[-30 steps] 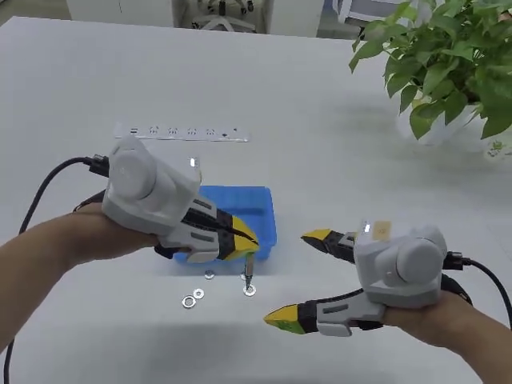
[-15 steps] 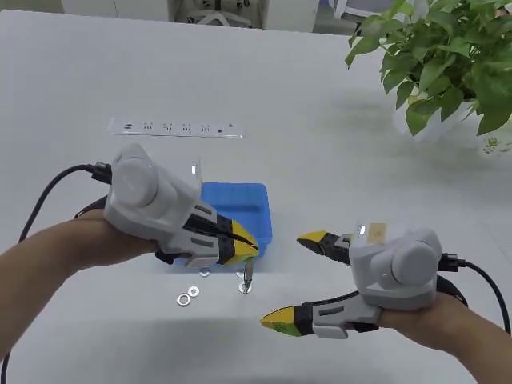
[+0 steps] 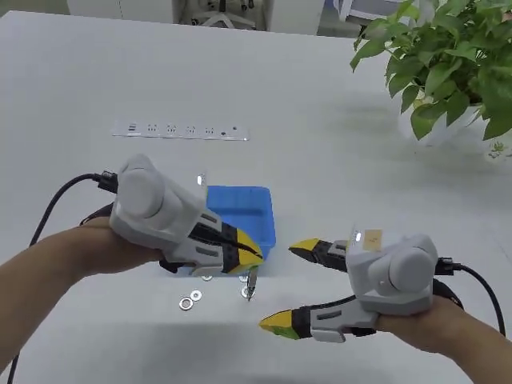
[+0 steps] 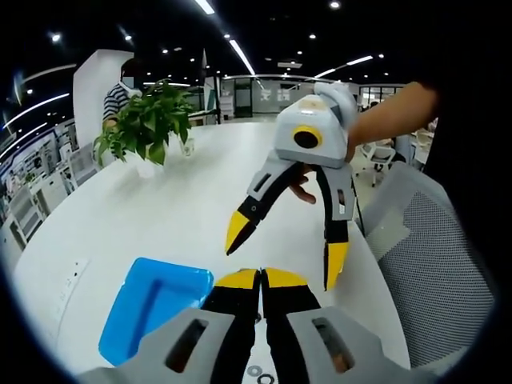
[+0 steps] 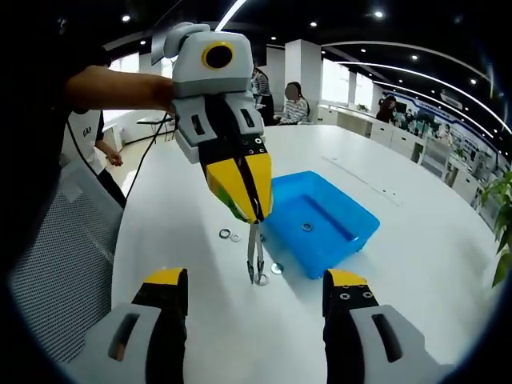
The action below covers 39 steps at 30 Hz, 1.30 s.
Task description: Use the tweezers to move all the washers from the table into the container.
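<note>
My left hand-held gripper [image 3: 244, 248] pinches the tweezers [image 5: 256, 252], tips at a washer [image 5: 262, 279] just beside the blue container [image 3: 248, 210]. My right hand-held gripper [image 3: 278, 284] hangs spread wide.

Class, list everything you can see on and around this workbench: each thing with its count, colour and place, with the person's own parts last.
table: one, white, under everything.
container: one, blue, mid-table.
washers: at least four, silver, on the table beside the container; one more inside it.
tweezers: one, metal, tips down at a washer.
power strip: one, white, beyond the container.
plant: one, green, white pot, far right.
left gripper: grey, yellow-tipped fingers, shut on the tweezers.
right gripper: same colours, fingers open, holding nothing.
</note>
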Tool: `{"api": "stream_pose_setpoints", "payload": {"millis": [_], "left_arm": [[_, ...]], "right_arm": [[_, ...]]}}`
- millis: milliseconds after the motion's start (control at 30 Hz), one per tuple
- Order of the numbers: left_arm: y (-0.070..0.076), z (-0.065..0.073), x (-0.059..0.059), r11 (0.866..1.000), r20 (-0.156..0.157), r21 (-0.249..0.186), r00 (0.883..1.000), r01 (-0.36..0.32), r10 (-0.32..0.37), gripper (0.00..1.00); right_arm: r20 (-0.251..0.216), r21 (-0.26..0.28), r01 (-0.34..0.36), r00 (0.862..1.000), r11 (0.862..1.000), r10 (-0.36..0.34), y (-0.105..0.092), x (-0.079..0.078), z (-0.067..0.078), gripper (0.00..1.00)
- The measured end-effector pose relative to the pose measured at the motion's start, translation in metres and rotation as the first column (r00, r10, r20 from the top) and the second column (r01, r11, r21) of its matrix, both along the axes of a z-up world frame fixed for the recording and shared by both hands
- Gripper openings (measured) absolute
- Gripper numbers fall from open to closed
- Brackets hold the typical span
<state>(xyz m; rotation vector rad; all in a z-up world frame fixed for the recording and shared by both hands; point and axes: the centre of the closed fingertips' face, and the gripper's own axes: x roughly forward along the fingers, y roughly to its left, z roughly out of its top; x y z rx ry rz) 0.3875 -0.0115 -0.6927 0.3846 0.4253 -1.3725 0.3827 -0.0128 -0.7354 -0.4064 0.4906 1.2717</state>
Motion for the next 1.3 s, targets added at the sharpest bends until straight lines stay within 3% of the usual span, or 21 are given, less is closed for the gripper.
{"api": "stream_pose_setpoints", "payload": {"millis": [567, 800, 1300], "left_arm": [[0.0, -0.003, 0.0, 0.999, -0.005, 0.017, 1.0, 0.03, -0.03, 0.05], [0.001, -0.003, -0.001, 0.999, -0.009, 0.017, 0.999, 0.035, -0.035, 0.05], [-0.001, -0.002, 0.0, 0.999, -0.014, 0.017, 0.999, 0.045, -0.045, 0.05]], "right_arm": [[0.032, -0.048, -0.15, 0.988, 0.987, 0.152, 0.015, 0.003, -0.009, 0.35], [0.046, -0.102, -0.231, 0.97, 0.968, 0.237, 0.021, 0.002, -0.019, 0.28], [0.032, -0.151, -0.317, 0.945, 0.936, 0.325, 0.03, 0.006, -0.033, 0.14]]}}
